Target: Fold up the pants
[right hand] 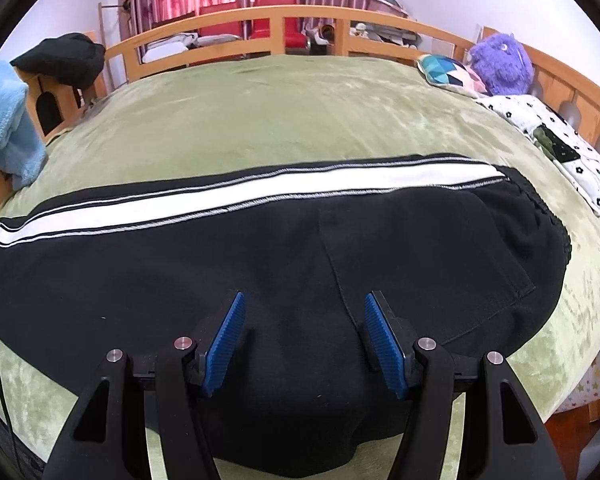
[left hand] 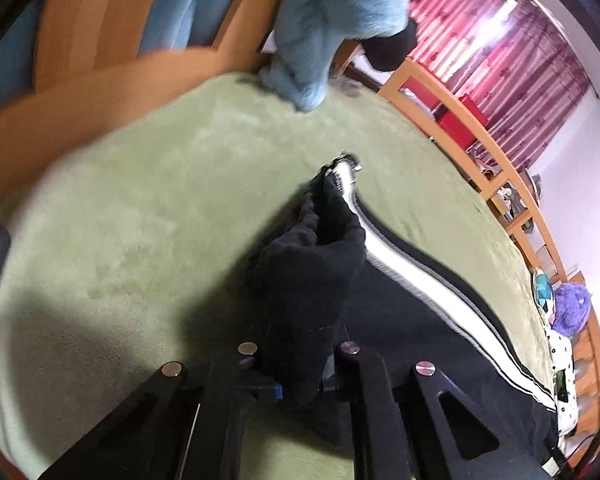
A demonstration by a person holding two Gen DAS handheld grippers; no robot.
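Black pants (right hand: pixel 260 264) with a white side stripe (right hand: pixel 228 196) lie flat across the green bedspread (right hand: pixel 284 112). My right gripper (right hand: pixel 303 336) is open, its blue pads (right hand: pixel 226 332) spread just above the black cloth near the seat, holding nothing. In the left wrist view my left gripper (left hand: pixel 296 380) is shut on a bunched fold of the pants (left hand: pixel 304 280) near the leg end, lifted off the bedspread (left hand: pixel 140 220). The stripe (left hand: pixel 416 280) trails away to the right.
A wooden bed rail (right hand: pixel 276 20) runs around the bed. A blue fluffy blanket (right hand: pixel 4 120) and a black garment (right hand: pixel 64 60) hang at the left end. A purple plush toy (right hand: pixel 500 64), a patterned cushion (right hand: pixel 444 70) and a dotted quilt (right hand: pixel 560 140) lie at the right.
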